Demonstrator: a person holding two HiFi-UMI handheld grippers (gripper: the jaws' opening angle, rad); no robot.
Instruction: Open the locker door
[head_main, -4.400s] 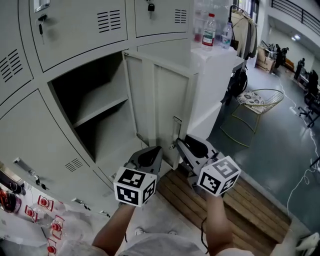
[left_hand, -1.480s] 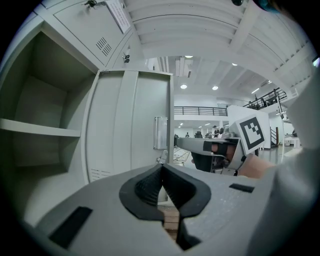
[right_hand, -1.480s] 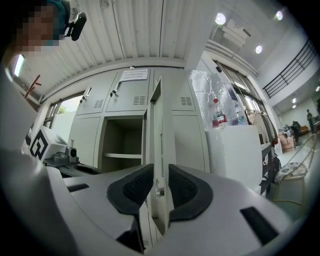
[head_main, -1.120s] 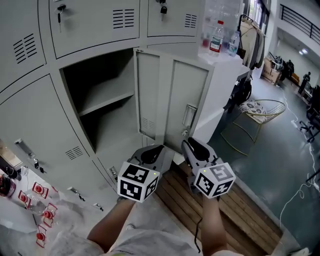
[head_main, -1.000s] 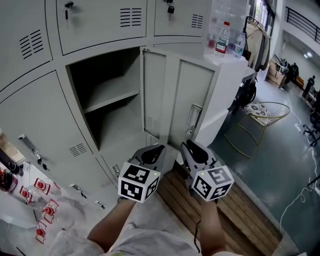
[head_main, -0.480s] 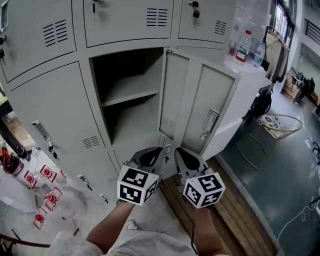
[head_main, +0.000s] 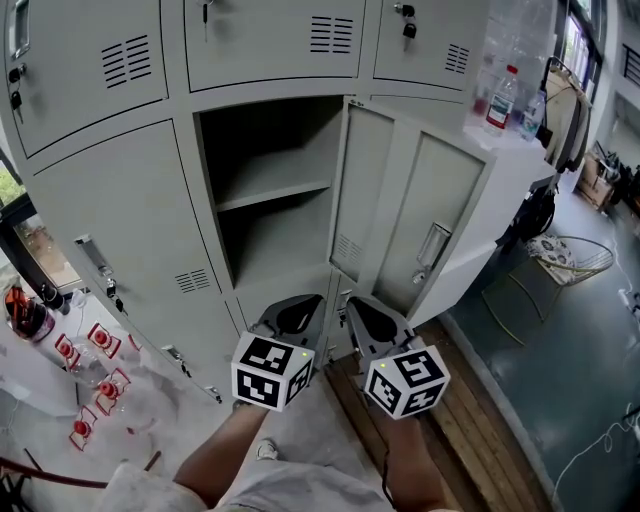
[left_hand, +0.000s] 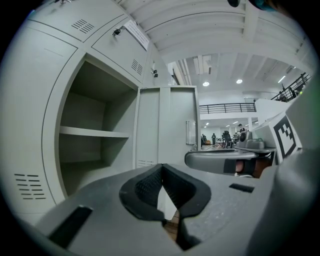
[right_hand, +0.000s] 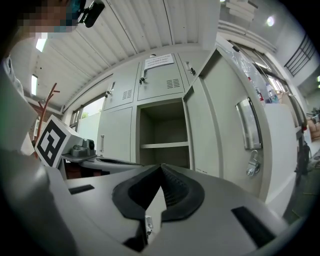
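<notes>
Locker door (head_main: 390, 200) stands wide open; left gripper (head_main: 303, 303) is closed and empty, right gripper (head_main: 357, 303) has just closed on nothing.

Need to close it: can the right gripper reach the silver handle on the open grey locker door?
Probably yes: the right gripper, just shut empty, faces the open grey locker door; nothing blocks its silver handle.

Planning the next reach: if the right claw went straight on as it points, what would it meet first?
Likely the open locker compartment: the right claw aims into its mouth, just left of the open door. Whether the shelf or back wall comes first is unclear.
</notes>
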